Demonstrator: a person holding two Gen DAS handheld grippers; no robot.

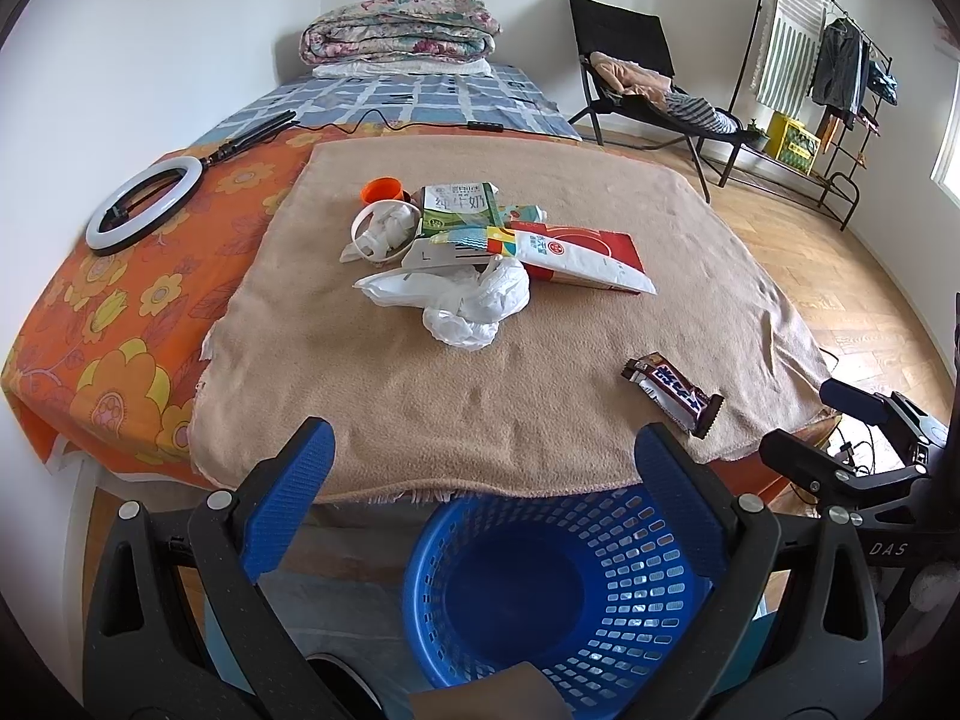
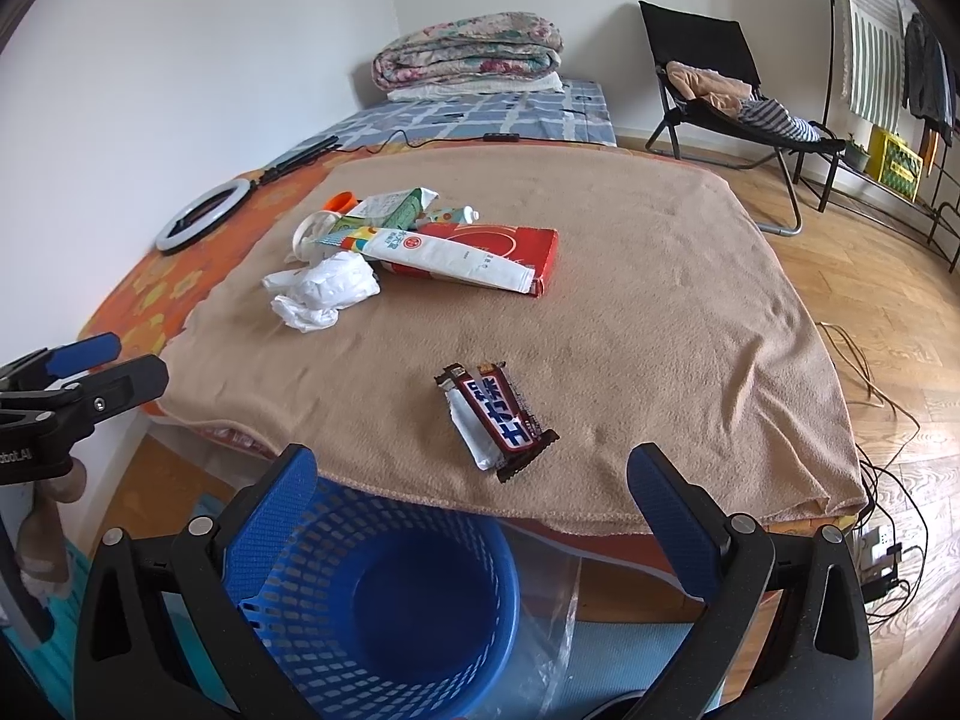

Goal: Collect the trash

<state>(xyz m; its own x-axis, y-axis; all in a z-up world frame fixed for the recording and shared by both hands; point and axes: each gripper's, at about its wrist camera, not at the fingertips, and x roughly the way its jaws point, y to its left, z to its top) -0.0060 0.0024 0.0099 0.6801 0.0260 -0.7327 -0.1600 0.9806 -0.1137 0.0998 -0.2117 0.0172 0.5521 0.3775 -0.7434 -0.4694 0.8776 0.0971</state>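
The left gripper (image 1: 483, 456) hangs wide open and empty above the near edge of the blanket (image 1: 360, 372), with the blue basket (image 1: 654, 588) on the floor just below it. Ahead of it, well apart, sits the pile — white bag (image 1: 474, 297), milk carton (image 1: 459, 207), red box (image 1: 585, 255). Further right lies the wrapper (image 2: 498, 417), alone near the front edge. The right gripper (image 2: 474, 471) is spread wide too, holding nothing, and the wrapper lies just beyond its tips, almost centred between them. Its long axis runs away from the gripper, slanting from far-left to near-right — so the jaws would close across its width. The right hand is plainly nearer; a short reach forward and down should do.
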